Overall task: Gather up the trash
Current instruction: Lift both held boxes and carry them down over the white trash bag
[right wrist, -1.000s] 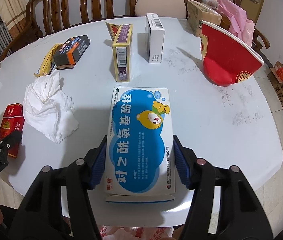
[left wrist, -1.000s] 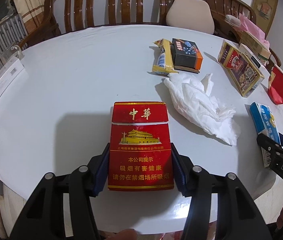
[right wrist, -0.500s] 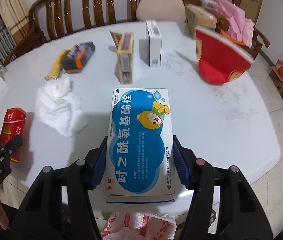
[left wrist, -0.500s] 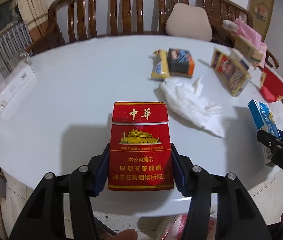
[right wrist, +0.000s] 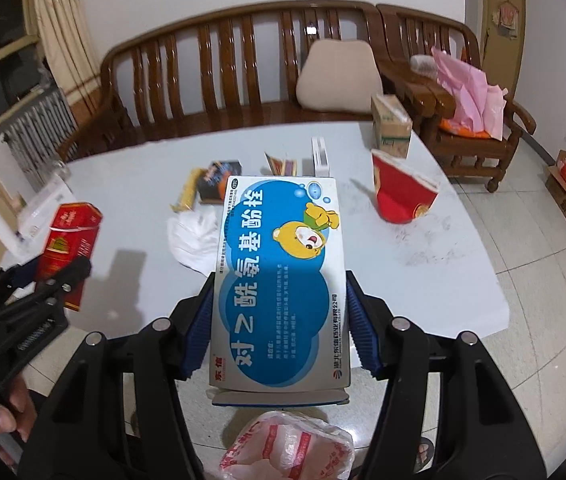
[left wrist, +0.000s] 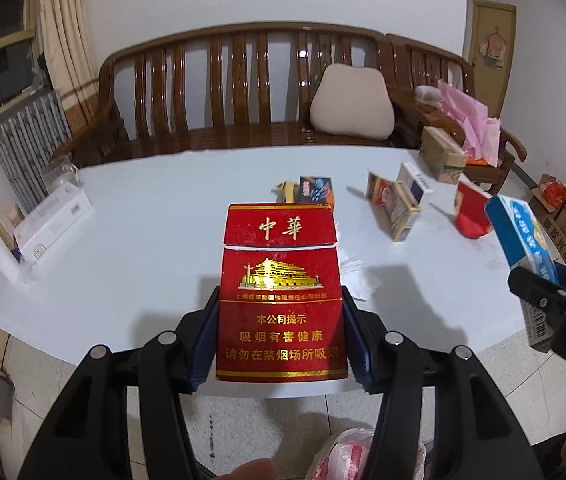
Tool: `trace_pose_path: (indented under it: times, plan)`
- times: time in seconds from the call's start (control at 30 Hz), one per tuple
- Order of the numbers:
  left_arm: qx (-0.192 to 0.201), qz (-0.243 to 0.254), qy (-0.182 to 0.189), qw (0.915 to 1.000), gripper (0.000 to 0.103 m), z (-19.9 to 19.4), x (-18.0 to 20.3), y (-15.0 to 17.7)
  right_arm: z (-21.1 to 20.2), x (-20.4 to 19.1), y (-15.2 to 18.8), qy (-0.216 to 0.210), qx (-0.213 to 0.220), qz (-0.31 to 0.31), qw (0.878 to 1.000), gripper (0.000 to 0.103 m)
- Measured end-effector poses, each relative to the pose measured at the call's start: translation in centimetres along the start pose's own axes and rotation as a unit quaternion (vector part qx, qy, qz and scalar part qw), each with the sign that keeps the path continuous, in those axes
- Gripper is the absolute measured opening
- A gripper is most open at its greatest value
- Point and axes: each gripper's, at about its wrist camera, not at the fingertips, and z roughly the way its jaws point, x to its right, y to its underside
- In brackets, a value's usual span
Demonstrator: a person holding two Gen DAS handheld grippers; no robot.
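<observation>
Crumpled white tissue (right wrist: 197, 236) plainly seen only from right wrist. Left gripper (left wrist: 281, 336) clamped on red cigarette pack (left wrist: 281, 300); right gripper (right wrist: 279, 324) clamped on blue medicine box (right wrist: 279, 280).

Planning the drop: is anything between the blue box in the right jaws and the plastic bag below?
Nothing visible. The blue medicine box hangs above the red-and-white plastic bag, with only bare floor showing between them.

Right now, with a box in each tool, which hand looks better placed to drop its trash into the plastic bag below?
Probably the right. The blue medicine box in the right tool hangs almost directly above the plastic bag. In the left view the bag sits off to the right of the red cigarette pack.
</observation>
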Motion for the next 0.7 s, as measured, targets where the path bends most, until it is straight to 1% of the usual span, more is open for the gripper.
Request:
trace_pose_path:
  times: [0.27,0.47,0.57,0.7]
  plan:
    - [0.03,-0.001,0.018,0.9994,0.053,-4.3,0.7,0.9,-5.2,0.4,0.5,-0.015,0.035,-0.002,0.999,0.058]
    - [0.036,0.011,0.031,0.9988,0.053,-6.7,1.4,2.2,-8.4,1.2,1.5,-0.019,0.055,0.001,0.998,0.058]
    - [0.04,0.016,0.041,0.9982,0.053,-7.9,1.7,2.9,-10.0,1.2,2.4,-0.016,0.065,-0.001,0.998,0.058]
    - [0.043,0.029,0.051,0.9973,0.053,-9.6,2.6,4.7,-12.1,1.1,4.3,-0.012,0.072,-0.007,0.997,0.058]
